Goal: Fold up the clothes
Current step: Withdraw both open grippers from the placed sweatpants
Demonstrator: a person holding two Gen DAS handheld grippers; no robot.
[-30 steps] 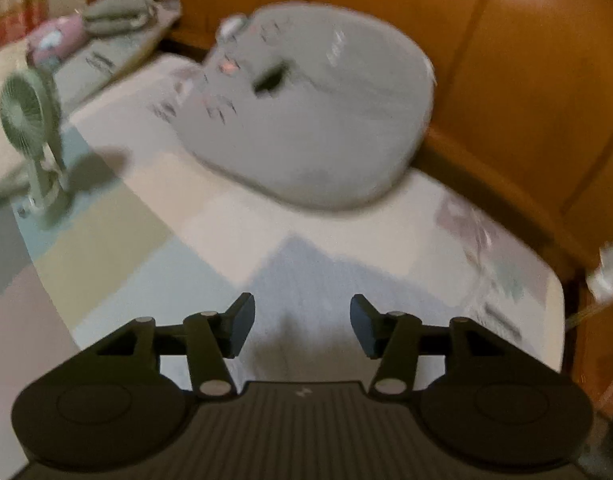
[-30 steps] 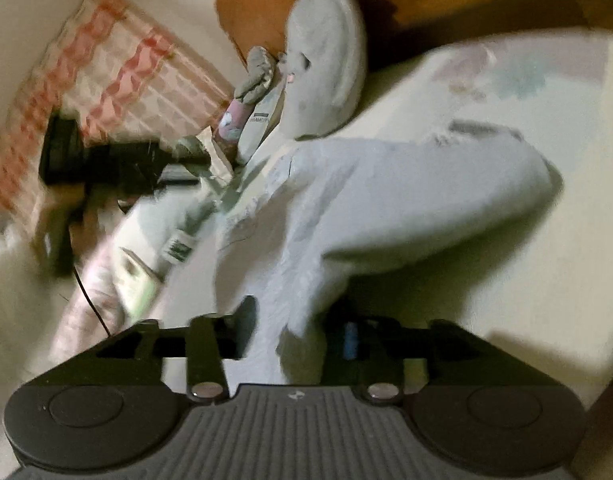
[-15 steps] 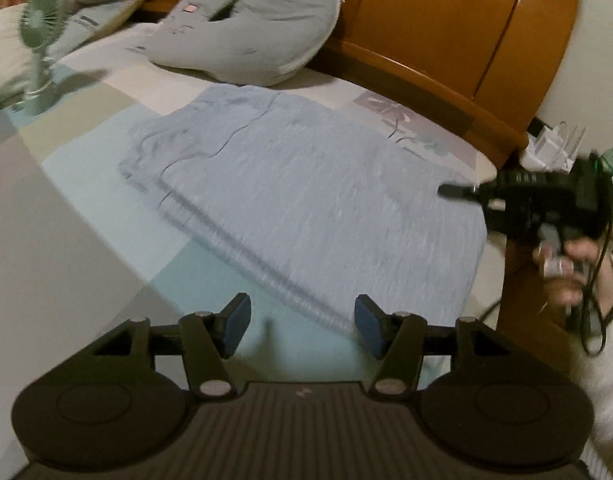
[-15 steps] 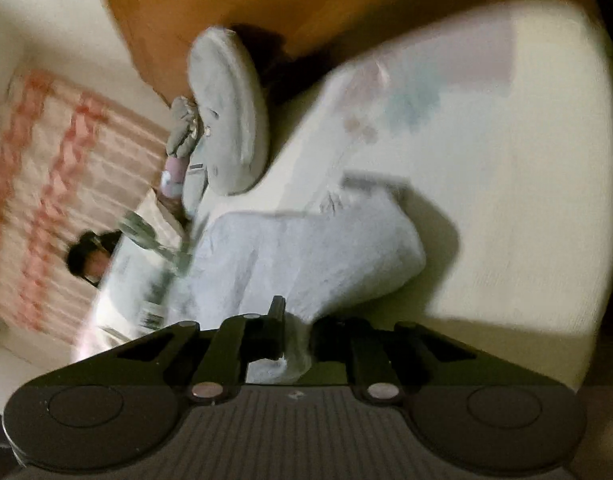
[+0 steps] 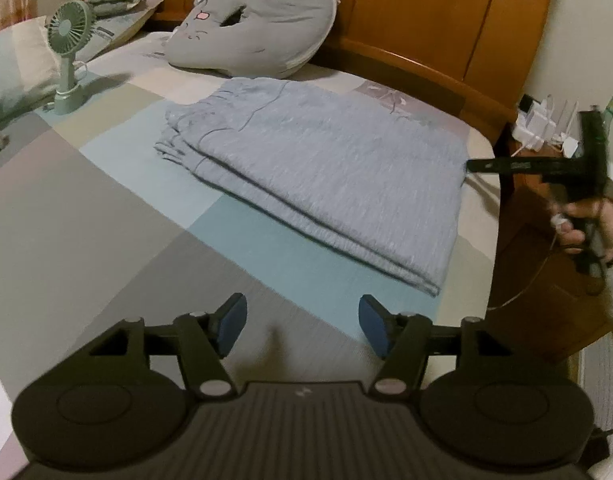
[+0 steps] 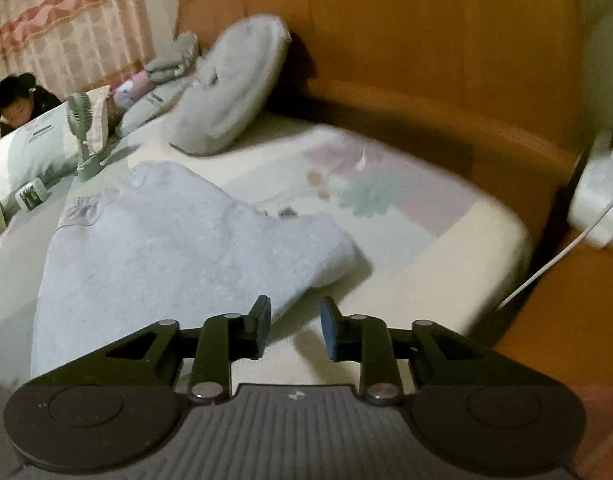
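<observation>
My left tongs [image 5: 302, 326] hang open above the bed [image 5: 106, 240], holding nothing. My right tongs [image 6: 294, 330] are parted too, empty, just off the edge of the folded blue garment [image 5: 318, 172], which lies flat mid-bed. Beyond it a grey pillow [image 5: 258, 20] leans on the wooden headboard [image 5: 426, 20].

Warm, dim indoor light fills both views. In the left wrist view the picture is mostly sharp; glare streaks the glossy wooden headboard [image 5: 426, 12], and the small fan [image 5: 68, 54] throws a soft shadow to its right across the bed [image 5: 86, 248]. The right claw [image 5: 478, 166] at the edge looks slightly smeared. The right wrist view is blurrier, especially the headboard and the white object [image 6: 598, 200] at the right edge. Both frames curve strongly and darken at the corners.
</observation>
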